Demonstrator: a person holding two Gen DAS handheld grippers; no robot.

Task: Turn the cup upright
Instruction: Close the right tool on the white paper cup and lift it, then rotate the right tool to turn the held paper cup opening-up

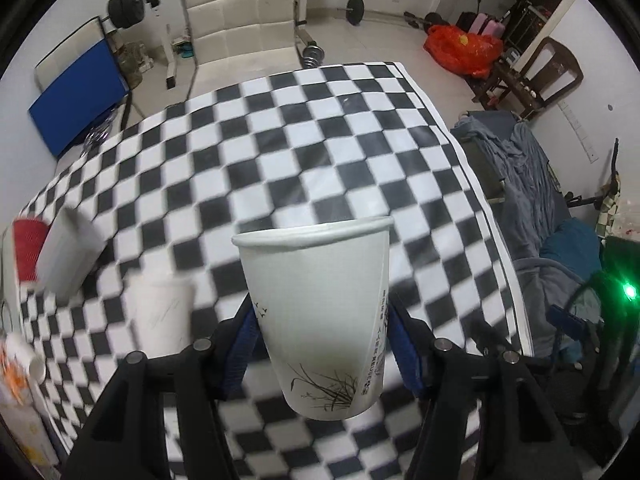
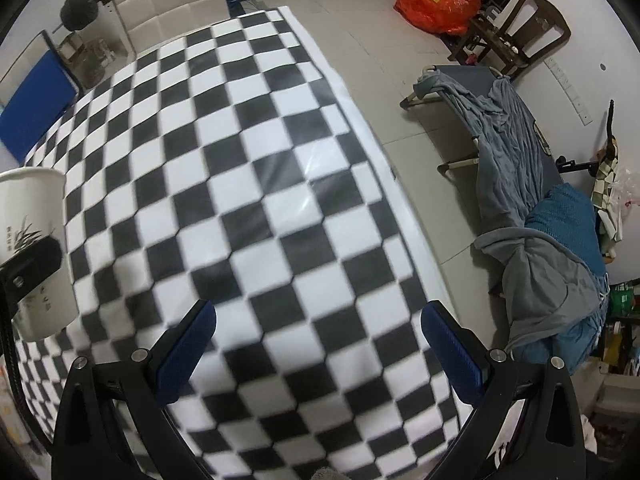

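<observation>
One white paper cup [image 1: 320,320] fills the middle of our left wrist view, mouth up and tilted slightly, its rolled rim at the top. Thin ink-drawn grass and small birds mark its side, with a column of printed characters down the right edge. Our left claw [image 1: 322,344] grips the cup on both sides with its blue pads, holding it above the counter [image 1: 320,140]. In our right wrist view, the same cup shows at the far left edge, and our right claw [image 2: 318,344] stands wide open with nothing between its blue pads. A black-and-white checkered cloth covers the counter. At its left end we see a second white cup [image 1: 162,312], a grey cup [image 1: 68,252] and a red cup [image 1: 26,248], all blurred. Beyond it stand a cream padded chair [image 1: 240,16], barbell weights [image 1: 126,6] and an orange bag [image 1: 464,48] on the tiled floor.
</observation>
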